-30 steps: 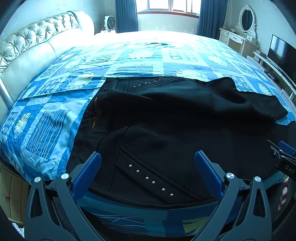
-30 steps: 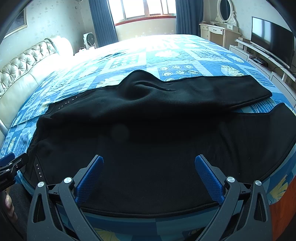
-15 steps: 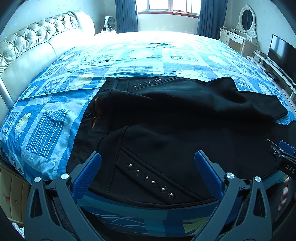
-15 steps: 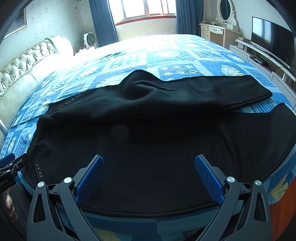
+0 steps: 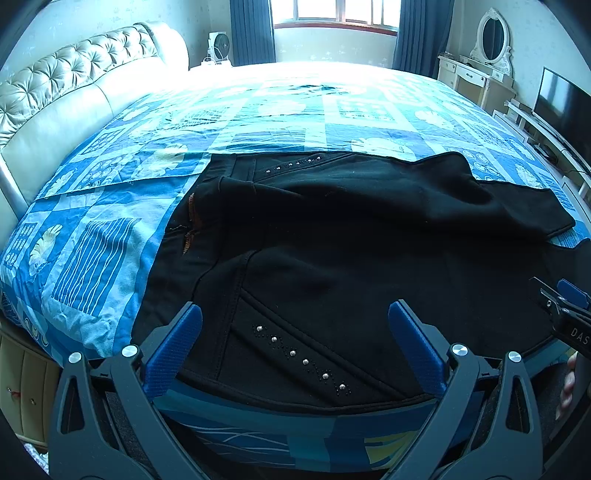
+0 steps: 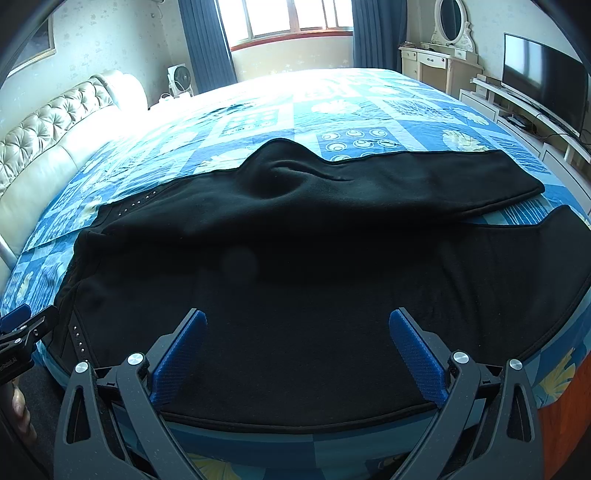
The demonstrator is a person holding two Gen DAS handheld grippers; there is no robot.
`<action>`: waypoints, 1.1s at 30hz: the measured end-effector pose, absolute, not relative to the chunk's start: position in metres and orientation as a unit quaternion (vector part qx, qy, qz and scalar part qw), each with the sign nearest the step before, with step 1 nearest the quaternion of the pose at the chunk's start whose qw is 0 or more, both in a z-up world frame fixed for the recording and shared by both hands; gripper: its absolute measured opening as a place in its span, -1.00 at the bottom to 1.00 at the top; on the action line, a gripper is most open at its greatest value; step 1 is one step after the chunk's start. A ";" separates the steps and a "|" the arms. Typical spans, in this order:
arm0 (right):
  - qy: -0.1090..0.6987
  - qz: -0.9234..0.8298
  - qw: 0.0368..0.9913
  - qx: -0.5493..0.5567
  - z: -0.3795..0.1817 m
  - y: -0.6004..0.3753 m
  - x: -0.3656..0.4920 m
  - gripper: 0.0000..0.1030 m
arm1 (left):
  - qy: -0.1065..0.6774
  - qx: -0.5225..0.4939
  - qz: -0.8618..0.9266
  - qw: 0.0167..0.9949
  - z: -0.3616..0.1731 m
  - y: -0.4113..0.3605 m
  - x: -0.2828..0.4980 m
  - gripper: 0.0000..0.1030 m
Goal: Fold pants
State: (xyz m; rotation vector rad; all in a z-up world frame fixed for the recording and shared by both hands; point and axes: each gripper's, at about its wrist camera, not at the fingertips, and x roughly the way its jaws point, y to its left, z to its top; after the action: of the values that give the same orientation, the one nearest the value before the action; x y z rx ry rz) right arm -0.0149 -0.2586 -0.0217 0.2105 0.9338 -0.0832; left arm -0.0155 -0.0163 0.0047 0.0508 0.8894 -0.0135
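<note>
Over black pants (image 5: pixel 332 251) on the bed (image 5: pixel 258 110): left tool (image 5: pixel 294 334), right tool (image 6: pixel 297 334), both spread wide, empty

Daylight enters through the window (image 5: pixel 334 13) at the top centre of both views. The far part of the bedspread (image 5: pixel 317 85) is overexposed to near white. The nearer bedspread is evenly lit, with a blue cast. The black pants (image 6: pixel 295 258) render as a dark mass with almost no fold detail; only the studs (image 5: pixel 303 360) catch light in the left wrist view. A faint round smudge sits left of centre in the right wrist view. Fisheye distortion curves the headboard (image 5: pixel 66 85) and television (image 6: pixel 543 77), and the corners vignette to black. Focus is sharp throughout.
</note>
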 end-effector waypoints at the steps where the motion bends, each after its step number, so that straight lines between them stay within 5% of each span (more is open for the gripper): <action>1: 0.450 -0.040 0.887 0.101 -0.022 -0.258 -0.015 0.92 | 0.430 0.024 -0.007 0.902 0.005 -0.016 -0.016 0.96; 23: 0.448 -0.032 0.882 0.145 -0.020 -0.279 -0.012 0.92 | 0.421 0.033 -0.008 0.907 0.004 -0.016 -0.015 0.96; 33: 0.357 -0.078 0.884 0.293 0.017 -0.424 -0.047 0.92 | 0.421 0.033 0.005 0.906 -0.001 -0.002 -0.005 0.96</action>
State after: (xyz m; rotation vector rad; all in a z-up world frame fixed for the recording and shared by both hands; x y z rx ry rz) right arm -0.0473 -0.4237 0.0168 0.6105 0.7426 -0.1627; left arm -0.0054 -0.0016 -0.0013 0.0679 0.8701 0.0101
